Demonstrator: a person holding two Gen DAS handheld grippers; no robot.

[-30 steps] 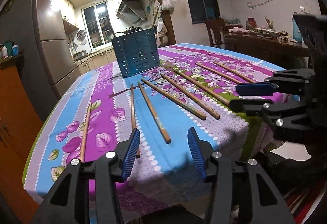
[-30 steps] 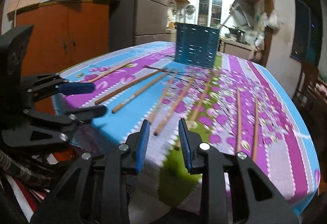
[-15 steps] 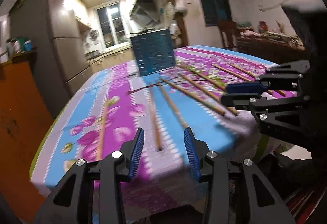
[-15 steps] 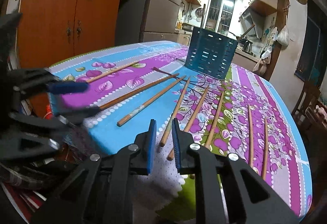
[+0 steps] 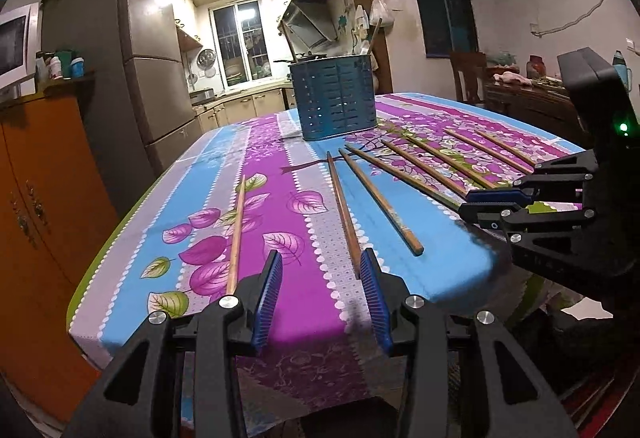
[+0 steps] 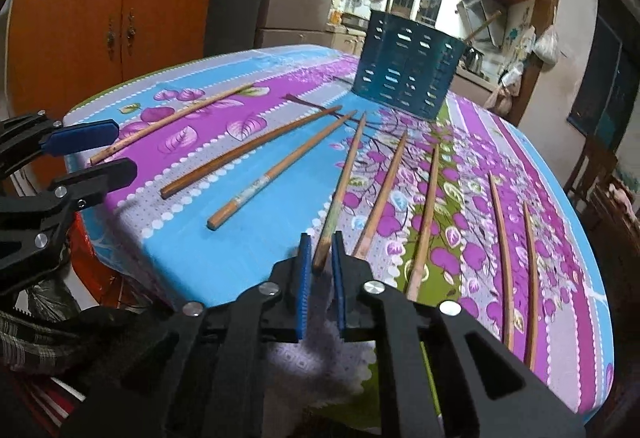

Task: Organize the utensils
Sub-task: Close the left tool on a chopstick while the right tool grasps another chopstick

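Both tongs have dropped closer to the floral tablecloth's (image 5: pixel 280 198) near edge since the earlier frames.

Right gripper (image 6: pixel 320 278), jaws narrow, straddles the nearest brown wooden chopstick's (image 6: pixel 340 190) butt end; actual contact is hard to make out. Left gripper (image 5: pixel 322 298) gapes wide, another chopstick (image 5: pixel 344 210) ending just ahead. Slotted blue utensil holder (image 5: pixel 334 102) stands far beyond.
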